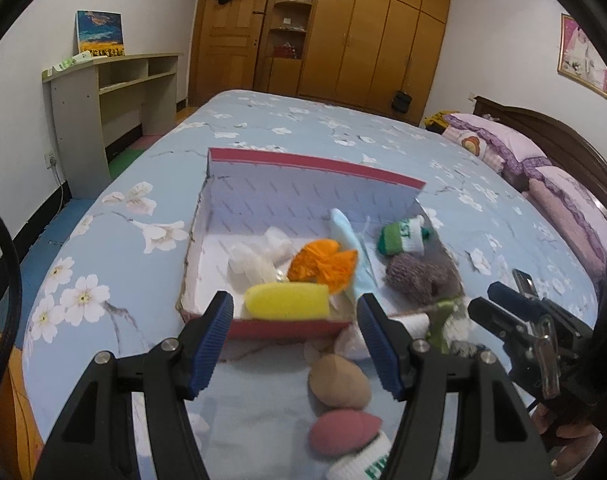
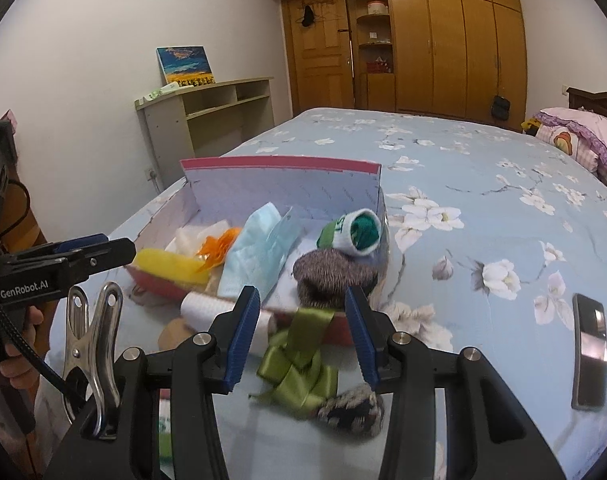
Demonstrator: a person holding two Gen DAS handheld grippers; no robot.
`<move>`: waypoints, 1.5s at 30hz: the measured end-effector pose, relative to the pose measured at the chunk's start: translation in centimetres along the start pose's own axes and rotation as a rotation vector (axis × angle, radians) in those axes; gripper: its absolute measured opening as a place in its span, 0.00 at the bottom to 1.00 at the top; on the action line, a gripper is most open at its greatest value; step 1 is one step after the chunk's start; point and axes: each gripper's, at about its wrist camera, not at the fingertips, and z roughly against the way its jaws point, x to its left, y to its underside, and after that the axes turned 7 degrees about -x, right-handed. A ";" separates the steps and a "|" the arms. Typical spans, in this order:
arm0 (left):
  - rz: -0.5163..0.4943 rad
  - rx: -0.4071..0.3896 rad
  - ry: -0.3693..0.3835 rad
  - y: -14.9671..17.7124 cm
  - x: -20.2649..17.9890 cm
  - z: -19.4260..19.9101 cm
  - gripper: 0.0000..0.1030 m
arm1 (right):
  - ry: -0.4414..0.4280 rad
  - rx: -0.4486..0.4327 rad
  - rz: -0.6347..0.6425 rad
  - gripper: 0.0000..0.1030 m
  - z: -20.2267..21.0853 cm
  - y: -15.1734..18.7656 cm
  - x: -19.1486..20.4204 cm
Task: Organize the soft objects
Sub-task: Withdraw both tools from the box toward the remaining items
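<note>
A red-edged cardboard box (image 1: 315, 168) lies on the bed and holds a yellow sponge (image 1: 286, 300), an orange bow (image 1: 321, 266), a light blue cloth (image 1: 349, 236), a green-white sock roll (image 1: 403, 236) and a grey knit roll (image 1: 419, 280). My left gripper (image 1: 293, 340) is open and empty above the box's near wall. Below it lie a tan roll (image 1: 339, 380) and a pink roll (image 1: 343, 434). My right gripper (image 2: 303, 336) is open and empty above a green ribbon bow (image 2: 299, 364); a speckled knit roll (image 2: 353, 410) and a white roll (image 2: 211, 312) lie beside it.
The bed has a blue floral cover (image 1: 123, 240). A black phone (image 2: 589, 344) lies on it at the right. Pillows (image 1: 563, 200) and a dark headboard stand far right. A shelf unit (image 1: 103, 100) stands by the left wall, and wardrobes at the back.
</note>
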 end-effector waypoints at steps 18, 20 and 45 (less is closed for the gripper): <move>0.065 0.107 0.071 5.3 -1.4 3.4 0.66 | 0.022 0.015 -0.026 0.44 3.9 3.7 0.3; 0.068 0.119 0.066 6.0 -1.4 3.5 0.66 | 0.023 0.019 -0.032 0.44 4.1 4.0 0.4; 0.036 0.233 0.068 11.3 -4.3 1.8 0.66 | 0.067 0.027 -0.071 0.44 4.7 6.3 -1.3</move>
